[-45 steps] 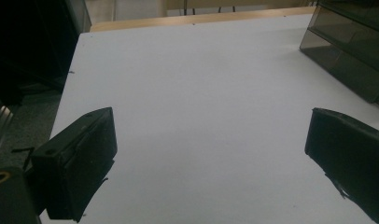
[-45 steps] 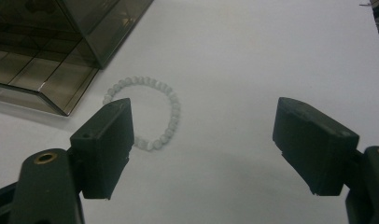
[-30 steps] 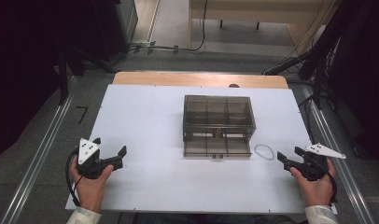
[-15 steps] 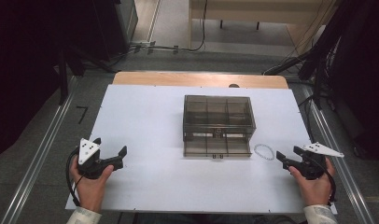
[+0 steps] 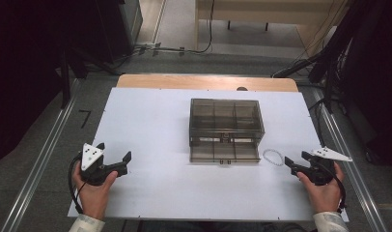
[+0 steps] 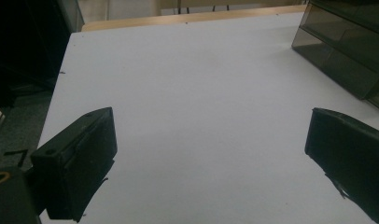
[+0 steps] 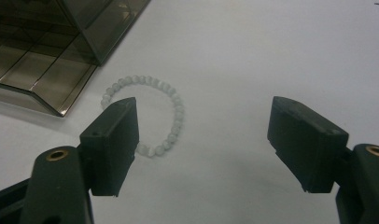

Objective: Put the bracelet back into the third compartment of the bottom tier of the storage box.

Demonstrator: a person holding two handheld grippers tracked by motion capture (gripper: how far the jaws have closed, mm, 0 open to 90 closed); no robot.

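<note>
No text, label or number is readable.

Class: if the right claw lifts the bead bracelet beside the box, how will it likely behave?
The bead bracelet is a loop of small separate beads, so it probably droops from a pinch. Round, glossy beads may slip. It looks light, likely sliding if nudged.

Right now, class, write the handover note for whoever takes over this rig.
Left gripper: open, holding nothing, low over the white board at its near left.
Right gripper: open, holding nothing, pointed at the bead bracelet.
The bracelet lies flat on the board, beside the right front corner of the smoky plastic drawer box, whose bottom drawer is pulled out.
Done: drawer open.
Left, probably: pick up the bracelet, place it in the drawer.
</note>
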